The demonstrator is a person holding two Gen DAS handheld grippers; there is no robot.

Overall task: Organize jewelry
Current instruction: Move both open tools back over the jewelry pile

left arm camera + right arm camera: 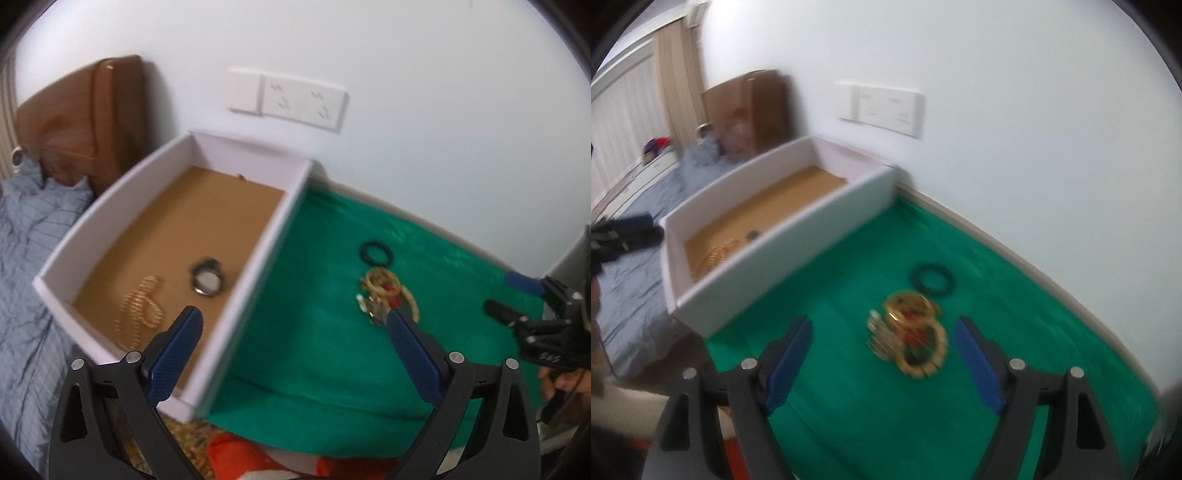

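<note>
A white box (258, 236) with a brown floor stands on a green cloth (332, 350), its far end close to a white wall (369, 44). Inside it, near the front, lie a gold chain (138, 310) and a round dark piece with a pale centre (207, 282), perhaps a watch, though blur keeps that uncertain. The two lie just beside each other without touching.

On the cloth, well apart from the box, a small heap of gold jewelry (910, 334) with red and green bits lies in a tangle, and a black ring (932, 278) sits just beyond it, nearly touching.

The left gripper (293, 317) hangs over the box's near wall with its jaws spread wide and nothing between them; one blue finger is over the box floor, the other over the cloth by the heap. The right gripper (882, 325) points at the heap, jaws also apart and empty, the heap showing between its fingers but not touched.

A double socket plate (291, 98) is on the wall above the box. To the left are a wooden headboard (85, 118) and rumpled blue bedding (33, 236).
</note>
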